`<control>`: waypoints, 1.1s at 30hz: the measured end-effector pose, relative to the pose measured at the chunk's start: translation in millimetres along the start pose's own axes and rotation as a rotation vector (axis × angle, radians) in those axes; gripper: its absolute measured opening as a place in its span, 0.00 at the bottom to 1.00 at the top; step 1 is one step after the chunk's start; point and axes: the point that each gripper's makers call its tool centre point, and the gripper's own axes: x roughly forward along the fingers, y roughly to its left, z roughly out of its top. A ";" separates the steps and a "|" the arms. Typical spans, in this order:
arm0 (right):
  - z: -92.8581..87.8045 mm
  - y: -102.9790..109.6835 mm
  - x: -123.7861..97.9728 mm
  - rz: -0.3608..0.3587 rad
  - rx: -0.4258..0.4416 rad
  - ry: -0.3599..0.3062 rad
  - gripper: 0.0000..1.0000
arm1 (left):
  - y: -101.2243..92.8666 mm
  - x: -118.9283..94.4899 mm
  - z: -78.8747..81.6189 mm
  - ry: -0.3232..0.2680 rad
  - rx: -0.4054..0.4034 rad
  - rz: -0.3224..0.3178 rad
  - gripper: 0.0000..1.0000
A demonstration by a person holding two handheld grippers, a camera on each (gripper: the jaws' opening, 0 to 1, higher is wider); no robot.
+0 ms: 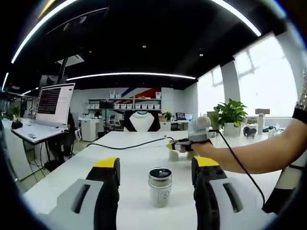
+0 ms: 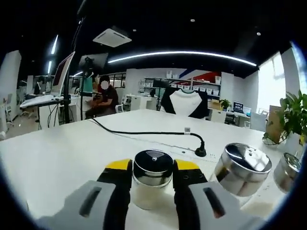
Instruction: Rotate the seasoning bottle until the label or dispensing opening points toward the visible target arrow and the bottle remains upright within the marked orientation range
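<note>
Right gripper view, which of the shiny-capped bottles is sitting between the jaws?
The seasoning bottle with the flat dark-centred cap, low in the middle, flanked by the right gripper. The two shakers stand off to the right.

Left gripper view sits low over the white table (image 1: 62, 177), facing the far shelves (image 1: 136, 103) w/ a seasoning bottle (image 1: 160, 186) near, between its jaws, not touched. Right gripper view is lower & much closer: a steel-capped bottle (image 2: 152, 184) sits right btwn its jaws. Both views share the table, black cable (image 2: 144, 132) & shelves.
</note>
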 end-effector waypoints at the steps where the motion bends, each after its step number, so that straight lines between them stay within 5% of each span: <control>1: -1.8 -0.2 -1.5 0.007 -0.009 0.005 0.29 | -1.6 0.0 0.3 0.001 0.003 -0.003 0.64; 10: -0.7 20.5 -46.3 0.142 -0.013 -0.038 0.28 | -25.1 2.0 9.1 -0.012 0.010 -0.062 0.63; 18: 4.1 37.3 -119.7 0.279 0.060 -0.062 0.28 | -83.2 5.9 20.5 -0.036 0.057 -0.197 0.62; 25: 6.2 50.0 -195.3 0.357 0.084 -0.074 0.28 | -139.3 16.7 2.4 0.026 0.079 -0.333 0.61; 33: 11.7 69.5 -279.6 0.441 0.145 -0.115 0.28 | -175.6 33.1 -52.2 0.216 0.122 -0.426 0.62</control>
